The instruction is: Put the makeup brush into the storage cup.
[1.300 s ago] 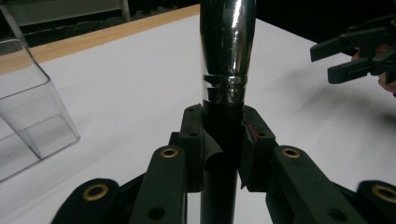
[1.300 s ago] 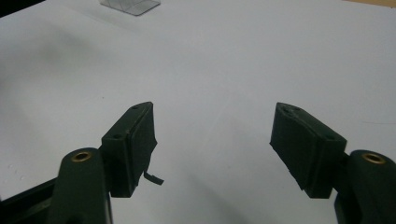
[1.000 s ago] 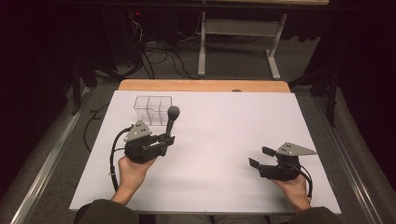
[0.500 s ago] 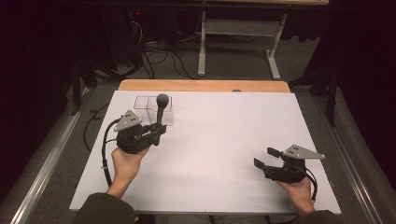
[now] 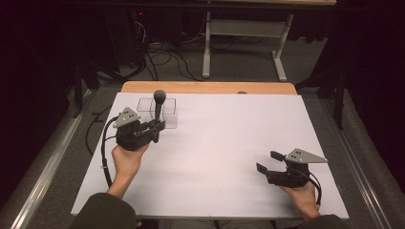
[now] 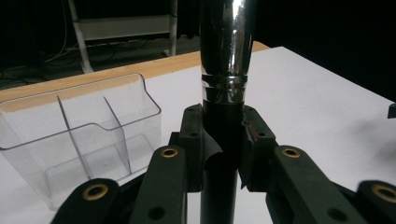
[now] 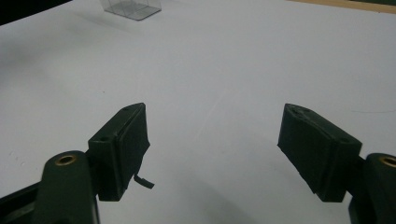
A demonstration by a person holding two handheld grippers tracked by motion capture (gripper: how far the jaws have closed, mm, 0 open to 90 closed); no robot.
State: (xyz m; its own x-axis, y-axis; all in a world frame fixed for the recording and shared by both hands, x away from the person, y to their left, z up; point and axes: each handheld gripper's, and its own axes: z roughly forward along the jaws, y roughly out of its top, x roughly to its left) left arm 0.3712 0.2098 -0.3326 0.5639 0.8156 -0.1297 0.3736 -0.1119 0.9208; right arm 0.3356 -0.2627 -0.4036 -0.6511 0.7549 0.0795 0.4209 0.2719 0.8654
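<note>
Chrome and black: a microphone (image 6: 225,70) stood upright in the left claw (image 5: 155,128), jaws clenched on its dark handle just below the shiny collar. Its grey head (image 5: 159,96) rose above the claw in the high view. Clear organizer (image 5: 157,112) sat just beyond and beside the claw; in the left gripper view its divided compartments (image 6: 84,140) lay to the claw's left, empty, not touching the mic.

Right claw (image 5: 267,162) was released, jaws wide apart, holding nothing. It hovered low over bare white tabletop (image 5: 229,143), well apart from the mic and organizer; the organizer (image 7: 133,7) showed far ahead of it.

Judgement: pickup done, mic lifted and carried near the organizer. Left to do: bring it over a compartment, lower it in, let go. Roughly halfway.
</note>
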